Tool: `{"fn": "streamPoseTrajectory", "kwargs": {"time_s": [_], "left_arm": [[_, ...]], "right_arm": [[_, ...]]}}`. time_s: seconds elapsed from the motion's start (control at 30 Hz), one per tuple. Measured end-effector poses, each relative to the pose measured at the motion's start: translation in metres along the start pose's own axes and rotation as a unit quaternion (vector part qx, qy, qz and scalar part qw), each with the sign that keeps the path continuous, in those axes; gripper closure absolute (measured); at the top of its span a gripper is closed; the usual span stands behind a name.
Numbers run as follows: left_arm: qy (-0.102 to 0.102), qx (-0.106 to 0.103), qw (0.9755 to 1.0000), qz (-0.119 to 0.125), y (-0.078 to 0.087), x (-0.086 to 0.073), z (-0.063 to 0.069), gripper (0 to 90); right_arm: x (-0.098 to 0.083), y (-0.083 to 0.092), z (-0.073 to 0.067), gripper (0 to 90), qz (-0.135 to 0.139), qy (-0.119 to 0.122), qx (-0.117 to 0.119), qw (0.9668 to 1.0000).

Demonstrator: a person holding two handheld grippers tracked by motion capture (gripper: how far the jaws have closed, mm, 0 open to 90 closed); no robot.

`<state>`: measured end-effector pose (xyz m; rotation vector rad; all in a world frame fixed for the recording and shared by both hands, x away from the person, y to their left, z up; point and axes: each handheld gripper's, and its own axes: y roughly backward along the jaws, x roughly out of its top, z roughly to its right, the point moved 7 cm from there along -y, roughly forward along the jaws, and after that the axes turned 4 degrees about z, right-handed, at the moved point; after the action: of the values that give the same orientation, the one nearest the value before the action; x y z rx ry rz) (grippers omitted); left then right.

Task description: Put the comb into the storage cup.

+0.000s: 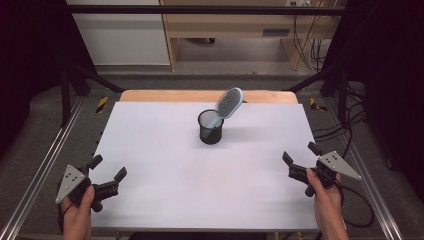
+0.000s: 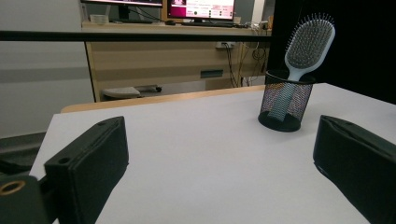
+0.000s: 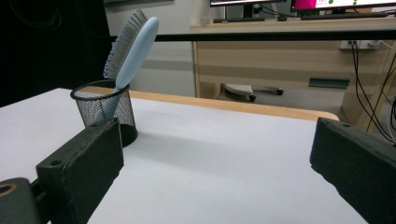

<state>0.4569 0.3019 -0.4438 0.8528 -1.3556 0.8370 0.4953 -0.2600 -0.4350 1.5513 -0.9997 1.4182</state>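
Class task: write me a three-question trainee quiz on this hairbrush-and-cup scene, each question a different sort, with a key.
1. True or false: the hairbrush lies flat on the table.
2. The brush handle stands in: A) the black mesh cup B) a glass jar C) a drawer.
3. Fill in: the jaws of the left gripper and the right gripper are both ____.

Key: 1 false, it leans in the cup; 2 A; 3 open.
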Motion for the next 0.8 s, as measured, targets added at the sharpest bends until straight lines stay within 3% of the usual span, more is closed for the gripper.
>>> {"fn": "streamPoseTrajectory", "kwargs": {"time_s": [0.33, 0.8], "left_arm": [[0.0, -0.006, 1.0, -0.001, 0.001, -0.001, 0.001, 3.4], [-0.002, -0.013, 0.9999, 0.002, -0.001, -0.001, 0.001, 3.4]], "right_arm": [[-0.017, 0.001, -0.006, 3.3, -0.012, 0.001, 0.008, 0.9999], [-0.032, -0.004, -0.023, 3.6, -0.027, 0.011, 0.037, 0.9989]]}}
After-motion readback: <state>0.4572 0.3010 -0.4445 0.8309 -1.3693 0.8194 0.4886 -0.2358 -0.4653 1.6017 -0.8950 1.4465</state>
